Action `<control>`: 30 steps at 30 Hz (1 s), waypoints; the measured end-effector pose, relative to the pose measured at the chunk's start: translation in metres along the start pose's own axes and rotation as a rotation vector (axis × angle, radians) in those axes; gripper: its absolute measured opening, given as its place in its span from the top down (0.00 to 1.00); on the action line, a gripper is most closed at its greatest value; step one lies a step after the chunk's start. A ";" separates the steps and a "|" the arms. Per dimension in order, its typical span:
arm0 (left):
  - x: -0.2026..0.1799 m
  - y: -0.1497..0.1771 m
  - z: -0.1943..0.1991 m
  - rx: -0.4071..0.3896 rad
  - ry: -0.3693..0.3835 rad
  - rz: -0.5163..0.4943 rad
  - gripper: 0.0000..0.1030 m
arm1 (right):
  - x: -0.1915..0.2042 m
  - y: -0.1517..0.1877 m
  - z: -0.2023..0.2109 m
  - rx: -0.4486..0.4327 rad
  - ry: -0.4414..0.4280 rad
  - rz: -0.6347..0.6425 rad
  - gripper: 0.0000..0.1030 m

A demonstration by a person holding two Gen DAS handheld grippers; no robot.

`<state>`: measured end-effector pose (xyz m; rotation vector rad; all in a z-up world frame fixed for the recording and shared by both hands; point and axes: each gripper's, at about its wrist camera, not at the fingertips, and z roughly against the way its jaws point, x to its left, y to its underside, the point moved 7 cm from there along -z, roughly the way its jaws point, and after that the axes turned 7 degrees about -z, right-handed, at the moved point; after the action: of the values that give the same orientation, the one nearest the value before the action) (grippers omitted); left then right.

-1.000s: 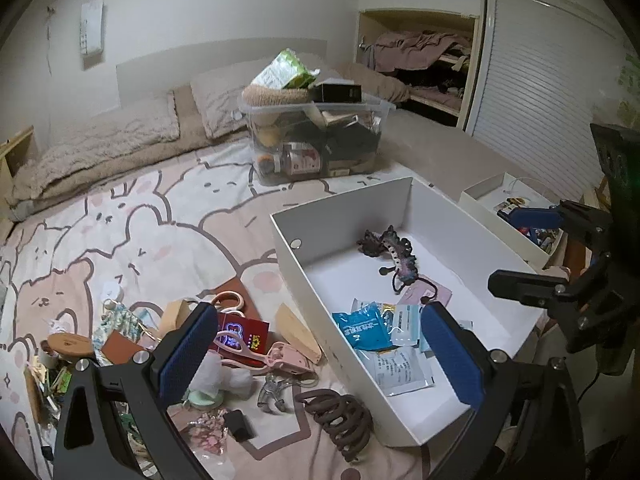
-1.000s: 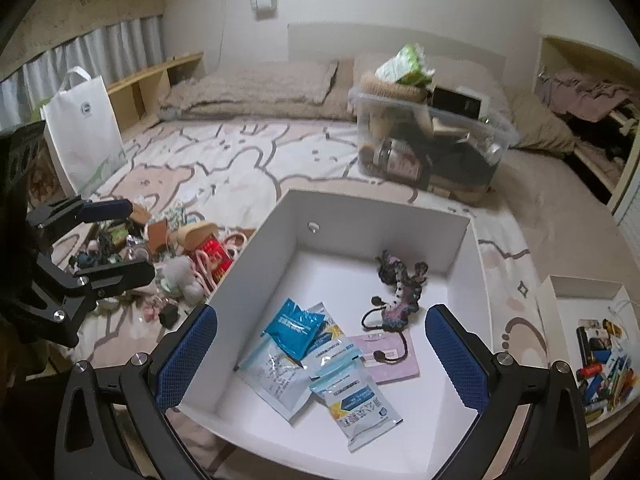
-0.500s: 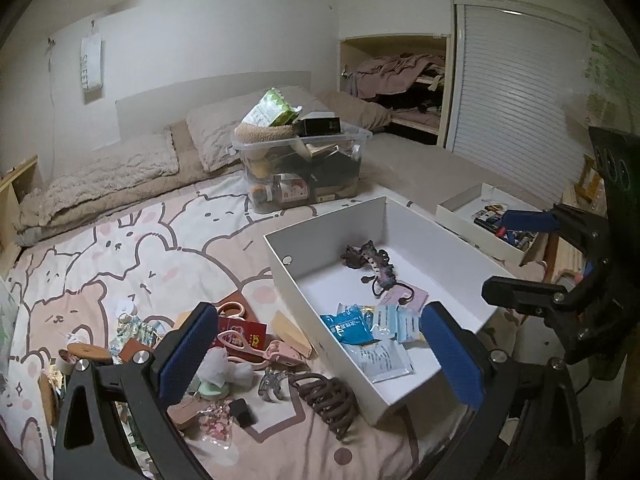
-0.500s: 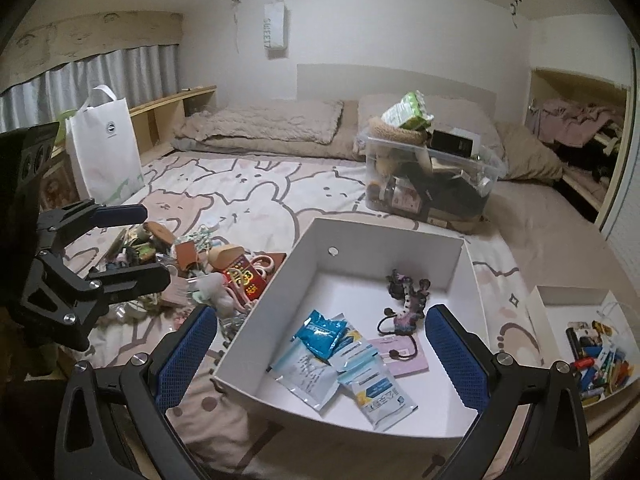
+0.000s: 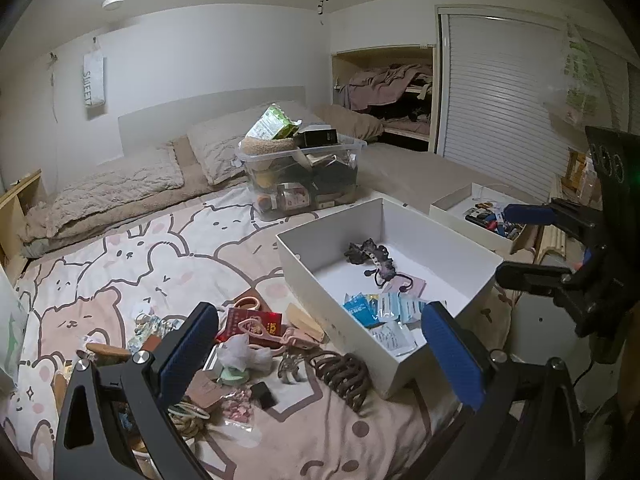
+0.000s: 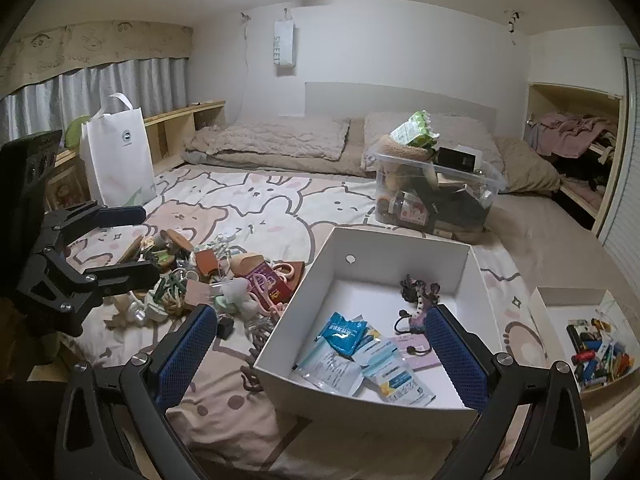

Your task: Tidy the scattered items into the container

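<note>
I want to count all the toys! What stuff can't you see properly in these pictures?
- Left wrist view: the pile is partly hidden behind the left gripper's near finger.
- Right wrist view: the small tray's contents are too small to name.
- Both views: the clear bin's lower contents are jumbled and blurred.

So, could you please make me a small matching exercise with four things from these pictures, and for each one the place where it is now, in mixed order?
Things:
1. blue packets
2. brown hair claw
3. green packet
4. white bag

Places:
A. on top of the clear bin
B. standing by the wooden shelf, at the edge of the bed
C. inside the white box
D. on the bedcover, just outside the white box

Pairs: 1-C, 2-D, 3-A, 4-B
</note>
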<state>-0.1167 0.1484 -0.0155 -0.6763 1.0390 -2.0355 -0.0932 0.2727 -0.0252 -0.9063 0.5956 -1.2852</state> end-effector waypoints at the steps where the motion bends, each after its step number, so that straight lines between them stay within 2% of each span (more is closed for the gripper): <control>1: 0.001 0.002 0.001 -0.001 -0.002 -0.001 0.01 | 0.000 0.002 0.002 -0.005 0.002 -0.002 0.00; 7: -0.003 0.016 0.009 -0.011 0.009 -0.018 0.01 | 0.002 0.010 0.013 -0.037 0.014 -0.014 0.00; 17: -0.017 0.024 0.038 -0.089 0.012 -0.047 0.01 | -0.002 0.023 0.029 -0.071 0.044 -0.046 0.00; 30: -0.018 0.044 0.050 -0.070 -0.046 -0.042 0.01 | 0.017 0.042 0.043 -0.084 0.032 -0.030 0.00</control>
<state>-0.0542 0.1230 -0.0276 -0.7844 1.0814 -2.0178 -0.0314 0.2675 -0.0354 -0.9689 0.6676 -1.3110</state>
